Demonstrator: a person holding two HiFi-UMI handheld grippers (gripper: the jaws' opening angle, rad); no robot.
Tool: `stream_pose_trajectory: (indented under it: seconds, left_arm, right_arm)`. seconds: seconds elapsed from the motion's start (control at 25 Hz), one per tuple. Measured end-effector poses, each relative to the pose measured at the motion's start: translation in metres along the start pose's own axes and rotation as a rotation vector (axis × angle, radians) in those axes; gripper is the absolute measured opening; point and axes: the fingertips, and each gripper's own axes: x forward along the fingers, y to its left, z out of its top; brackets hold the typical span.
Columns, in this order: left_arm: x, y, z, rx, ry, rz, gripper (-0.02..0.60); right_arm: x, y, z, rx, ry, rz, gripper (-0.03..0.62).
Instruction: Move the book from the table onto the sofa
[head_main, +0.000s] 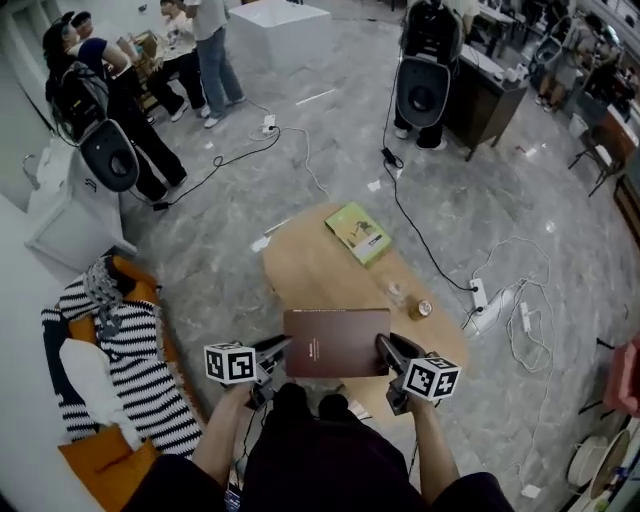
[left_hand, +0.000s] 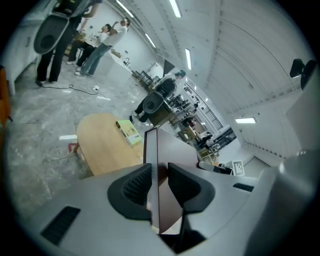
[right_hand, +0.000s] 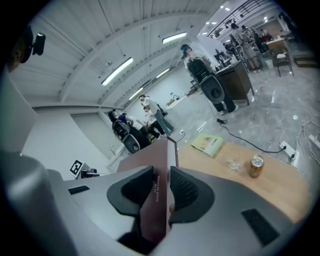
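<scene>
Maroon hard-backed book, flat and smooth-covered, hangs level between our two grippers over the near end of the oval desk of pale wood. Our left gripper has its jaws closed on the book's left edge, with ribbed black pads pressing one on each cover. Our right gripper clamps the right edge the same way, and a line of small print on the cover shows between its jaws. Farther along the desk we see a thin green paperback lying flat, a small clear glass and a gold-coloured drinks can standing upright, all apart from the held book. To our left is the orange sofa, draped with a black-and-white striped cloth. White cables trail over the grey marbled floor.
</scene>
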Motion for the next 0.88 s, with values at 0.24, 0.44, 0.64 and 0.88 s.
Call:
stream_pose_trajectory:
  seconds: [0.24, 0.44, 0.64, 0.88]
  left_arm:
    - [-0.078, 0.026, -0.026, -0.098, -0.135, 0.088, 0.112]
    - [-0.142, 0.050, -0.047, -0.152, -0.228, 0.143, 0.112]
    - [-0.208, 0.078, -0.078, -0.189, -0.335, 0.194, 0.112]
    - [-0.288, 0.110, -0.127, -0.257, -0.430, 0.239, 0.110]
  right_arm:
    - [0.039, 0.060, -0.024, -0.073, 0.097, 0.126, 0.120]
    - [0.068, 0.115, -0.052, -0.125, 0.166, 0.202, 0.118]
    - [0.093, 0.170, -0.096, -0.189, 0.239, 0.271, 0.118]
    - [0.119, 0.238, -0.159, -0.245, 0.316, 0.346, 0.118]
